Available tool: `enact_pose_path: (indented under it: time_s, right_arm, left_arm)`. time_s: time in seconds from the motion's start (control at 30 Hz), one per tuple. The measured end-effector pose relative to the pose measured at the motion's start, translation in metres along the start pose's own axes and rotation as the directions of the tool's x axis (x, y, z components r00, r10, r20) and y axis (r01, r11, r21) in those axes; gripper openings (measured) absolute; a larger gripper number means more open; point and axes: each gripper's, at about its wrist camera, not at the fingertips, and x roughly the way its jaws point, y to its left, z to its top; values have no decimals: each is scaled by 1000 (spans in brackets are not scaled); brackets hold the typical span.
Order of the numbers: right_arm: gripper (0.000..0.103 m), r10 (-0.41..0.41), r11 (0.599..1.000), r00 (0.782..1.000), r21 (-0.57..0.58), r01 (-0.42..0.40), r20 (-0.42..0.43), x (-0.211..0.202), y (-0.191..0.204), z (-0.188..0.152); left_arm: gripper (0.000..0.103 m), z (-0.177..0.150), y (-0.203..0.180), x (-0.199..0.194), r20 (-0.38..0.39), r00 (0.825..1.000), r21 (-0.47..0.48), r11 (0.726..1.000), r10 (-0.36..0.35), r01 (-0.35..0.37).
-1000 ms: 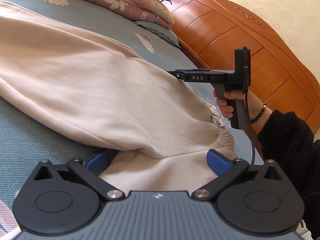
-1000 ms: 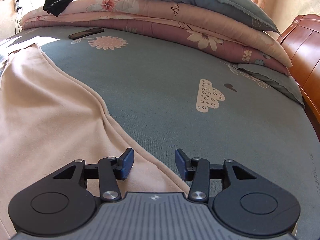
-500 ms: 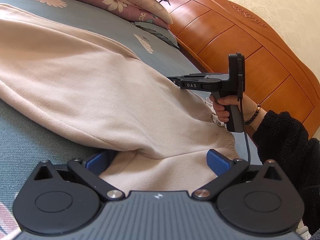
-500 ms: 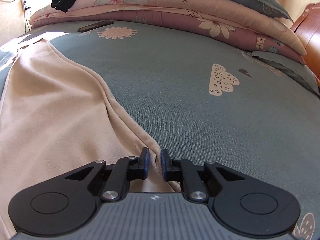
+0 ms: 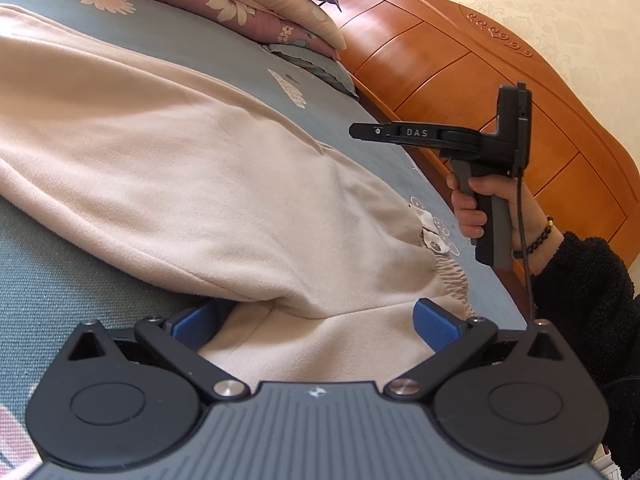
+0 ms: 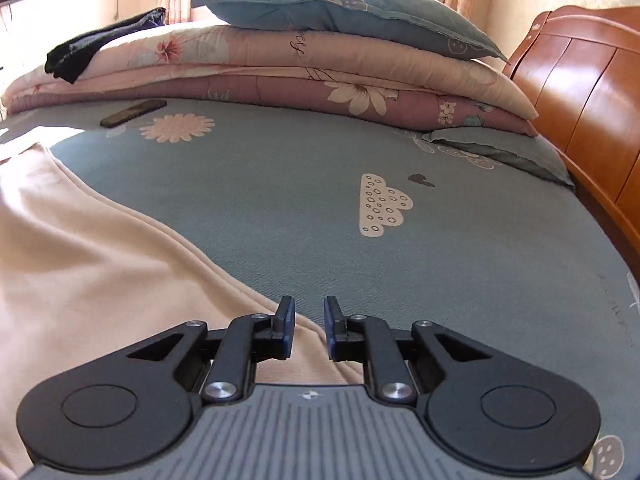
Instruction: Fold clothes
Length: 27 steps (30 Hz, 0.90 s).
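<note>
Pale pink fleece trousers lie across the blue-grey bed sheet, with the elastic waistband at the near right. My left gripper stands wide open low over the waist end, and fabric lies between its blue fingers without being pressed. A hand holds my right gripper in the air above the trousers' far edge. In the right wrist view the right gripper shows a narrow gap. Its jaws are opening, and the trousers' edge lies below them, not gripped.
Folded floral quilts with a blue pillow on top are stacked at the far side of the bed. A dark garment and a flat dark device lie near them. The wooden headboard runs along the right.
The right gripper's jaws went from wide apart to nearly together, then parted slightly. That hand rose off the trousers and tilted up toward the quilts. The left gripper stayed put.
</note>
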Motion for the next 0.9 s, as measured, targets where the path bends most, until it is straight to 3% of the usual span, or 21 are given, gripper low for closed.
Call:
enact_pose_path:
  time_s: [0.13, 0.2, 0.27, 0.4, 0.57, 0.63, 0.73, 0.8, 0.87, 0.9]
  right_arm:
    - [30, 189, 982, 978, -12, -190, -87, -12, 31, -12]
    - [30, 213, 975, 966, -37, -220, -146, -2, 47, -20]
    - [30, 100, 988, 979, -94, -118, -178, 20, 63, -30]
    - [34, -25, 999, 996, 33, 28, -86, 37, 49, -18]
    - [40, 17, 975, 996, 222, 2, -86, 7, 14, -13]
    - [51, -7, 961, 997, 276, 28, -74, -15, 0, -21]
    - [51, 32, 922, 993, 387, 15, -115, -26, -24, -42]
    - [48, 10, 909, 989, 414, 52, -148, -17, -35, -56]
    - [19, -60, 909, 988, 402, 114, -145, -8, -40, -64]
    - [15, -90, 905, 987, 403, 136, -133, -6, -40, -64]
  left_arm:
    - [102, 2, -2, -4, -1, 1000, -12, 1000, -6, 6]
    - [102, 3, -1, -6, 17, 1000, -19, 1000, -15, 16]
    - [102, 4, 1, -9, 36, 999, -26, 999, -25, 26]
    - [102, 6, 3, -12, 61, 998, -43, 999, -1, 3]
    - [102, 11, 14, -24, 121, 993, -104, 995, 2, 10]
    - [102, 12, 18, -25, 131, 991, -128, 992, 13, 4]
    - [102, 13, 18, -27, 137, 990, -137, 991, 28, -9]
    - [102, 14, 17, -33, 175, 983, -138, 990, 46, -22]
    - [102, 16, 22, -42, 222, 970, -159, 985, 102, -67]
    - [102, 16, 24, -47, 245, 961, -171, 981, 130, -89]
